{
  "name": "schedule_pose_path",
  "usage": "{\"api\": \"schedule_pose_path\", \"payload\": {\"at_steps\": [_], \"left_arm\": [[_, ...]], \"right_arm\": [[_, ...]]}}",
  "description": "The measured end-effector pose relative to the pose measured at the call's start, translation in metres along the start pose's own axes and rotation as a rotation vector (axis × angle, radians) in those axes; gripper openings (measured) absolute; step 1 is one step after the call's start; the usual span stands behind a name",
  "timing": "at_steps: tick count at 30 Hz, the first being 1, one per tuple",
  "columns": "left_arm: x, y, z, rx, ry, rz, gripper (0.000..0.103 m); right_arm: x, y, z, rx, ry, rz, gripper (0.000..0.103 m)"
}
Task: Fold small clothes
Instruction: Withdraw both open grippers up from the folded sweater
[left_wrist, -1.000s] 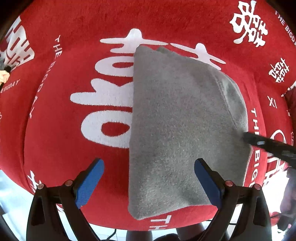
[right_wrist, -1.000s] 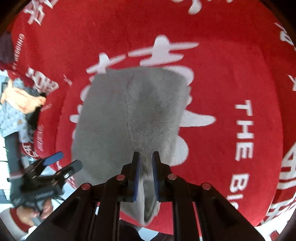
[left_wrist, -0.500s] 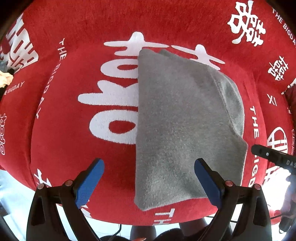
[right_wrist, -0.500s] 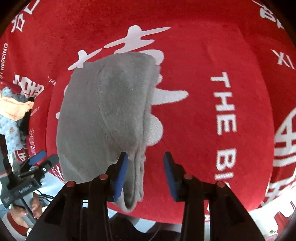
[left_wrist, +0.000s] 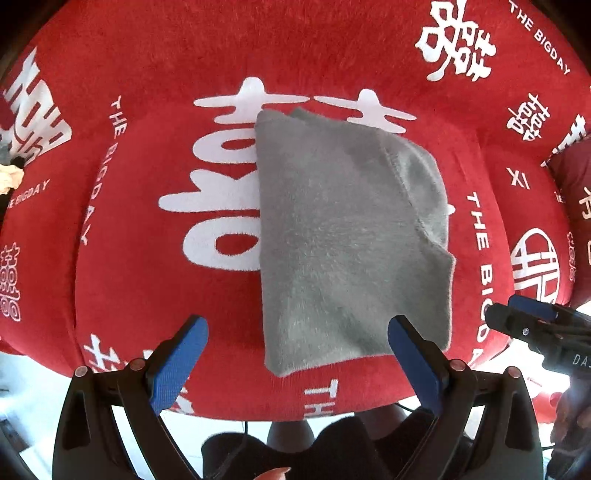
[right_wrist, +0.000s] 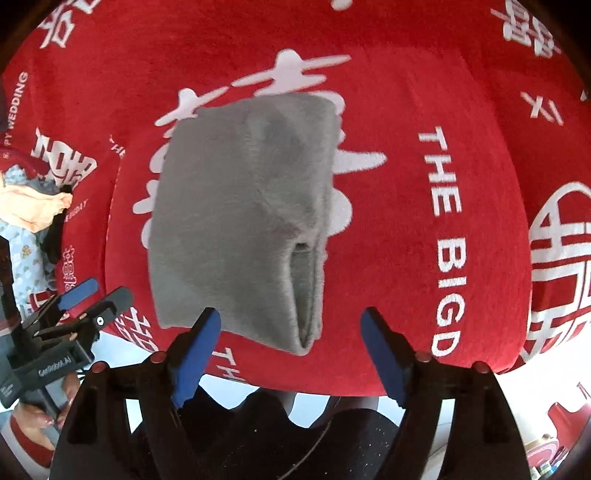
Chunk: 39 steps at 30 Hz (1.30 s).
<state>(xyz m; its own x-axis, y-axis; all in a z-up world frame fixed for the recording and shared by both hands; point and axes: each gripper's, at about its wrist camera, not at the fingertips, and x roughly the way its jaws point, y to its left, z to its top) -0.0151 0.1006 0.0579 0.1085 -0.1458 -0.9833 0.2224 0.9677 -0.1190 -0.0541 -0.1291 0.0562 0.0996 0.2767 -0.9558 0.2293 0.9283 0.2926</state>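
Note:
A folded grey fleece garment (left_wrist: 347, 236) lies flat on the red cushion (left_wrist: 147, 280) with white lettering. It also shows in the right wrist view (right_wrist: 240, 214), with its layered open edge toward the right. My left gripper (left_wrist: 295, 354) is open and empty, hovering just before the garment's near edge. My right gripper (right_wrist: 290, 347) is open and empty, its blue pads either side of the garment's near right corner, not touching it. Each gripper shows at the edge of the other's view, the right one (left_wrist: 532, 317) and the left one (right_wrist: 85, 299).
A pile of other small clothes (right_wrist: 26, 218), orange and pale blue, lies at the cushion's far left. The cushion's front edge (left_wrist: 332, 406) runs just below the garment, with pale floor and the person's legs beyond it.
My right gripper has let go of the garment's corner, opened wide and pulled back. The garment has settled flat. My left gripper has drawn back a little, still open.

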Motion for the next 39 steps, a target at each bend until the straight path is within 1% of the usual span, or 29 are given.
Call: {"api": "schedule_pose_path", "payload": {"at_steps": [2, 3, 5, 8, 9, 11, 17, 22, 24, 27, 32, 39], "left_arm": [[-0.008, 0.001, -0.002, -0.011, 0.005, 0.003, 0.098], [-0.011, 0.002, -0.003, -0.012, 0.006, 0.009, 0.098], [-0.018, 0.001, -0.004, -0.004, 0.005, 0.059, 0.098], [-0.024, -0.003, -0.006, 0.031, 0.006, 0.162, 0.098], [-0.026, -0.003, -0.006, 0.037, 0.003, 0.174, 0.098], [-0.033, 0.000, -0.005, 0.024, 0.002, 0.168, 0.098], [-0.052, 0.011, 0.000, -0.029, -0.003, 0.137, 0.098], [-0.065, 0.013, 0.005, -0.013, -0.020, 0.115, 0.098], [-0.068, 0.013, 0.006, -0.014, -0.015, 0.100, 0.098], [-0.069, 0.015, 0.008, -0.024, 0.006, 0.089, 0.098], [-0.073, 0.010, 0.007, 0.004, 0.001, 0.113, 0.098], [-0.077, 0.007, 0.005, 0.013, 0.001, 0.111, 0.098]], "right_arm": [[-0.010, 0.008, -0.001, -0.007, -0.051, -0.011, 0.088], [-0.016, 0.013, -0.002, -0.010, -0.074, -0.021, 0.095], [-0.023, 0.020, -0.002, -0.021, -0.092, -0.043, 0.102], [-0.029, 0.031, -0.001, -0.054, -0.073, -0.154, 0.103], [-0.030, 0.034, -0.001, -0.063, -0.061, -0.186, 0.103], [-0.034, 0.037, -0.001, -0.059, -0.050, -0.208, 0.102], [-0.050, 0.046, -0.001, -0.036, -0.037, -0.225, 0.103], [-0.062, 0.056, 0.001, -0.048, -0.071, -0.236, 0.103], [-0.063, 0.059, 0.002, -0.047, -0.074, -0.225, 0.103], [-0.063, 0.065, 0.002, -0.056, -0.071, -0.244, 0.103], [-0.063, 0.069, 0.001, -0.047, -0.057, -0.259, 0.103], [-0.063, 0.069, 0.001, -0.035, -0.036, -0.273, 0.103]]}}
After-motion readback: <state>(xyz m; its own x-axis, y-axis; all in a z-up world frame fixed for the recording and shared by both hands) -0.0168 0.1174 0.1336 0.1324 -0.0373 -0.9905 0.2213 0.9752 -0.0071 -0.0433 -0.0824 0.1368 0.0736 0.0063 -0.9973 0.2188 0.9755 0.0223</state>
